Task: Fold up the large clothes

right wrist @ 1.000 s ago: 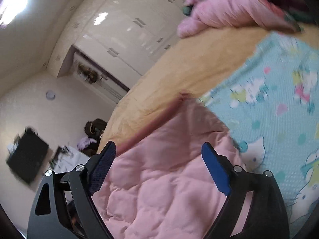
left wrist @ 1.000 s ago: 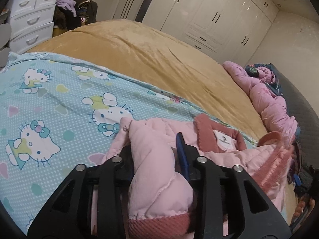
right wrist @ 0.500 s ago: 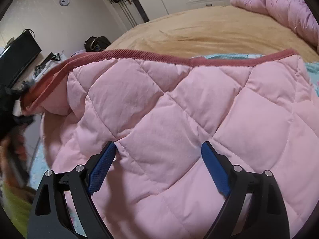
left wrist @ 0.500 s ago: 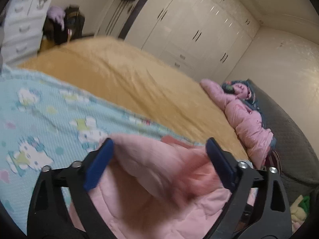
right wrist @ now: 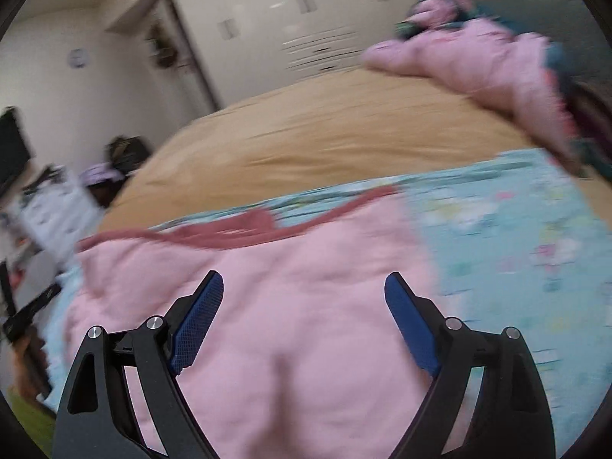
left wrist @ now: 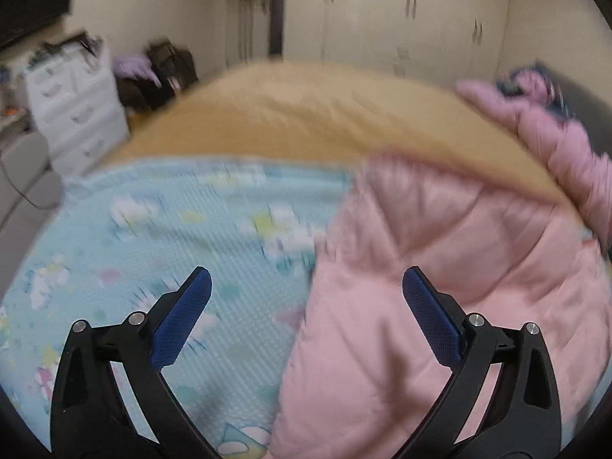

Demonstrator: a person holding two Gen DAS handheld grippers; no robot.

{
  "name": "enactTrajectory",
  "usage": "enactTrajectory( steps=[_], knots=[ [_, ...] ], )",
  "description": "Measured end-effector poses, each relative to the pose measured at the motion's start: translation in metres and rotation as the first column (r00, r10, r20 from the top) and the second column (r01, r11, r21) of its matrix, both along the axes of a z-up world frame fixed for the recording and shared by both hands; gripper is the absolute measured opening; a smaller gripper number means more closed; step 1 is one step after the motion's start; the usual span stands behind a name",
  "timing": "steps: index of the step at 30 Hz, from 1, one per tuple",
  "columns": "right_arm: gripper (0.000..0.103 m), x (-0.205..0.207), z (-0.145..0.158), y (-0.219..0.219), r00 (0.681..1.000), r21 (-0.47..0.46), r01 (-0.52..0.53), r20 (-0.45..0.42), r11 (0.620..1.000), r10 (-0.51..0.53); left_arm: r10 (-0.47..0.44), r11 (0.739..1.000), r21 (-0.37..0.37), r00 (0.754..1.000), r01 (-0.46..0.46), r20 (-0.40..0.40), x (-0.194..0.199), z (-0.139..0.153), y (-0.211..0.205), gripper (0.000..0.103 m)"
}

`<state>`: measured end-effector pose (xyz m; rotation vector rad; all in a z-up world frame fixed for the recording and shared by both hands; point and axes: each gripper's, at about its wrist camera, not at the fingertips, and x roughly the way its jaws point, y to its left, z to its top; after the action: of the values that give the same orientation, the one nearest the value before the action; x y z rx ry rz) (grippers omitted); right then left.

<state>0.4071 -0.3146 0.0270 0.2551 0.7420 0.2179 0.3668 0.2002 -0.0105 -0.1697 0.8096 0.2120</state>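
Note:
A pink quilted jacket [left wrist: 440, 267] lies on a light blue cartoon-cat blanket [left wrist: 172, 229] spread over the bed. My left gripper [left wrist: 306, 273] hovers over the jacket's left edge. Its jaws are opening wide and the pads press on nothing. In the right wrist view the same jacket [right wrist: 306, 344] fills the foreground, its dark red ribbed trim [right wrist: 248, 229] along the far edge. My right gripper [right wrist: 303, 276] stands open above the jacket's middle, with no cloth between its pads. Both views are blurred by motion.
A mustard bedspread [left wrist: 306, 114] covers the bed beyond the blanket [right wrist: 516, 248]. Another pink garment [left wrist: 566, 153] is heaped at the far right by a grey headboard. White drawers [left wrist: 76, 103] and dark bags stand left of the bed, and white wardrobes [right wrist: 306, 19] line the back wall.
My left gripper let go of the pink jacket fold it was pinching and opened wide. The jacket now lies flatter on the blanket. Both views swung sideways; the right gripper stayed open.

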Motion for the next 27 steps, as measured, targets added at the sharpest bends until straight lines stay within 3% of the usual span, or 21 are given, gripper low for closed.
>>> enactTrajectory(
  steps=[2,5,6,8,11,13,15,17,21,27],
  knots=[
    [0.086,0.004,-0.008,-0.014,1.000,0.000,0.019,-0.023,1.000,-0.019,-0.007,0.995,-0.096,0.998,0.000,-0.065,0.005,-0.021,0.008,0.094],
    [0.086,0.009,-0.029,-0.024,0.998,0.012,0.025,-0.065,1.000,-0.024,-0.039,0.974,-0.226,0.999,0.036,-0.009,0.002,-0.026,0.012,0.094],
    [0.086,0.013,-0.039,-0.024,0.997,0.017,0.022,-0.074,1.000,-0.021,-0.047,0.970,-0.237,0.999,0.045,-0.003,0.002,-0.027,0.011,0.094],
    [0.084,0.023,-0.057,-0.027,0.996,0.031,0.009,-0.092,0.999,-0.006,-0.049,0.979,-0.200,0.999,0.048,0.000,0.002,-0.028,0.007,0.091],
    [0.064,0.026,-0.070,-0.025,0.994,0.019,0.010,-0.113,1.000,-0.008,-0.067,0.976,-0.204,0.997,0.070,0.024,0.004,-0.028,0.001,0.051],
    [0.051,0.026,-0.073,-0.024,0.995,0.010,0.007,-0.099,1.000,-0.006,-0.064,0.981,-0.183,0.997,0.068,0.031,0.005,-0.028,-0.004,0.045],
    [0.031,0.025,-0.073,-0.024,0.996,0.006,0.003,-0.084,1.000,-0.002,-0.076,0.986,-0.143,0.997,0.081,0.034,0.005,-0.025,-0.013,0.025],
    [0.019,0.022,-0.069,-0.026,0.998,-0.011,0.002,-0.064,1.000,-0.003,-0.075,0.989,-0.124,0.997,0.079,0.035,0.008,-0.023,-0.013,0.017],
    [0.013,0.016,-0.047,-0.034,1.000,0.041,0.019,0.024,0.999,-0.020,-0.047,0.985,-0.157,0.991,0.067,0.128,-0.001,-0.001,-0.005,0.011],
    [0.012,0.002,0.002,-0.026,0.978,0.002,0.003,0.207,1.000,-0.003,-0.022,0.991,-0.123,0.966,0.055,0.256,-0.015,0.040,-0.011,0.011]
  ],
)
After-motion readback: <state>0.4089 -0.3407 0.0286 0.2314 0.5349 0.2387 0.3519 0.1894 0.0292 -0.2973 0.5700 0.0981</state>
